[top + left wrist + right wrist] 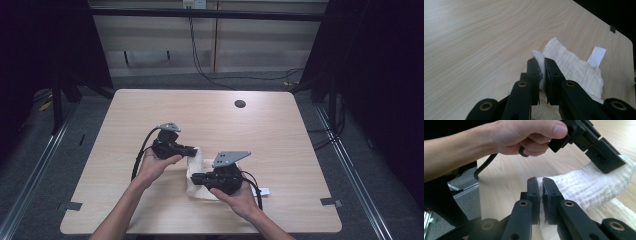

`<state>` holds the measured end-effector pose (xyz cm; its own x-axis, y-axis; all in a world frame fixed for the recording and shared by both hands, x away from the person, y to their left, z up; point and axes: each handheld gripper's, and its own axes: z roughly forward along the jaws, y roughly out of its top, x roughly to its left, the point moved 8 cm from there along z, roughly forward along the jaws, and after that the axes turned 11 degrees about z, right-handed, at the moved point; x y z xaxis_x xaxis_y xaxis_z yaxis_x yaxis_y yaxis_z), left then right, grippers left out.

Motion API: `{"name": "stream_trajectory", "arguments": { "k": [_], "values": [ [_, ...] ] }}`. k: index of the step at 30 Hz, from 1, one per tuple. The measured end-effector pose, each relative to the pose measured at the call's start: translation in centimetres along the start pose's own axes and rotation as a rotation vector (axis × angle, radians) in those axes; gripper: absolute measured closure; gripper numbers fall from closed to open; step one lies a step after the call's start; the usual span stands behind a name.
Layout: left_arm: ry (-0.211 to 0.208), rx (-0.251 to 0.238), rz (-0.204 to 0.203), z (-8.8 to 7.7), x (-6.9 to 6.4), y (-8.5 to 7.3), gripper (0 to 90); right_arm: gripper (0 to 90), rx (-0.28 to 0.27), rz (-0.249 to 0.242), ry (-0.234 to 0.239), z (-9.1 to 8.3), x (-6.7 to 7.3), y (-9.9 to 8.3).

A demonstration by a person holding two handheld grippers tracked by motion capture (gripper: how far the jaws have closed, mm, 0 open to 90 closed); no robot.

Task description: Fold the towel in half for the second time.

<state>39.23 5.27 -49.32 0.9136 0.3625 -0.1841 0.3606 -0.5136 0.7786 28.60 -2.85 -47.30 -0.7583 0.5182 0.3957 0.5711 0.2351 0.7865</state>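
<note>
**Pale table in a dark-curtained bay**

A light wood-grain rectangular table (150, 107) stands on grey carpeted floor (60, 150). At twelve o'clock runs a beige panelled wall (250, 45) with a black trailing cable (200, 60). Black curtains (385, 75) close off three and nine o'clock.

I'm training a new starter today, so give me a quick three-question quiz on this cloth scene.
1. True or false: both claws are shut on the cloth.
2. What lies on the table beside the cloth: A a white tag, B a cup, C a pen?
3. Which claw grips the cloth edge farther from the person?

Key: 1 true. 2 A. 3 the left claw; the right claw grips nearer.
</note>
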Motion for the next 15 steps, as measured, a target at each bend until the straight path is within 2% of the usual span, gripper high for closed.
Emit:
{"name": "stream_trajectory", "arguments": {
  "k": [3, 10, 12, 15],
  "values": [
    [-0.008, 0.002, 0.01, 0.5, -0.4, 0.3, 83.7, 84.6, 0.009, -0.002, -0.008, -0.3, -0.2, -0.5],
    [-0.017, -0.011, -0.006, 0.9, -0.5, 0.9, 83.8, 84.5, -0.004, 0.008, -0.025, -1.3, -0.7, -0.9],
    [-0.037, -0.019, -0.014, 1.1, -0.9, 1.1, 83.8, 84.5, -0.004, 0.015, -0.034, -1.7, -0.9, -1.1],
    [-0.038, -0.035, 0.008, 1.3, -1.7, 1.6, 83.8, 84.3, -0.007, 0.016, -0.04, -2.5, -0.9, -1.3]
  ]
}}
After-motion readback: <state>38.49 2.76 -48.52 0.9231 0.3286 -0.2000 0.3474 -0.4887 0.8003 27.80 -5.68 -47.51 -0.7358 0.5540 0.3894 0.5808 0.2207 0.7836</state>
